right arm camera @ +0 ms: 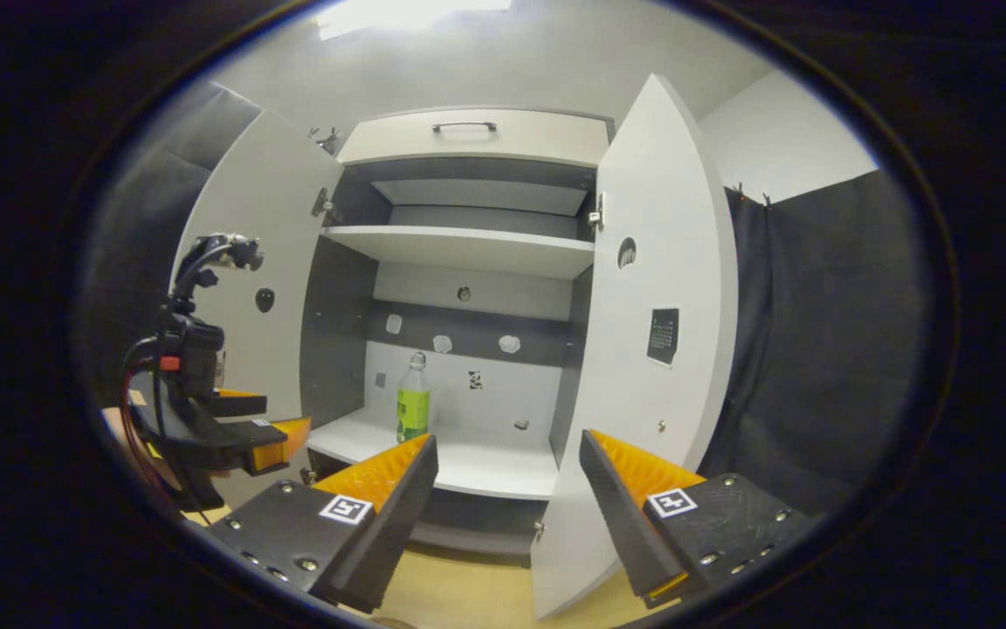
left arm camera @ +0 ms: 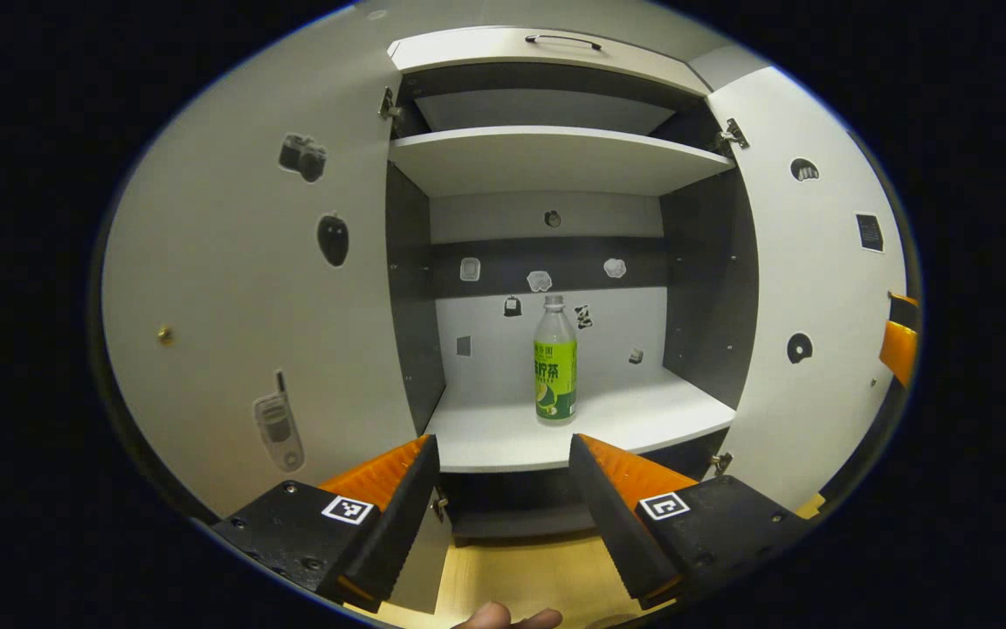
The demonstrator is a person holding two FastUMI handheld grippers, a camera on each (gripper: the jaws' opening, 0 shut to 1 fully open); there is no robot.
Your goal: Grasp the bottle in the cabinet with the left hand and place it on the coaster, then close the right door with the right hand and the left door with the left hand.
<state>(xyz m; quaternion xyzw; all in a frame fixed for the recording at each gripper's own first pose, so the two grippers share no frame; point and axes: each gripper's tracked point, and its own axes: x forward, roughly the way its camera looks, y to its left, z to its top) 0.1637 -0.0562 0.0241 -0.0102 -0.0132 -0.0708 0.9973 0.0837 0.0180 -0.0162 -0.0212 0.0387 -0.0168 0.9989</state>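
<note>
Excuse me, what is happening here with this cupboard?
A person holds two grippers in front of a white cabinet with both doors open. A clear plastic bottle with a green label stands upright on the lower shelf, untouched. The left gripper is open and faces the bottle. The right gripper is also open and holds nothing.

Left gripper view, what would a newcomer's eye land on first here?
The green-labelled bottle standing upright, alone on the cabinet's lower shelf. Next, both white doors swung wide open: left door, right door. The left tool is open, aimed toward the bottle, not touching it.
</note>
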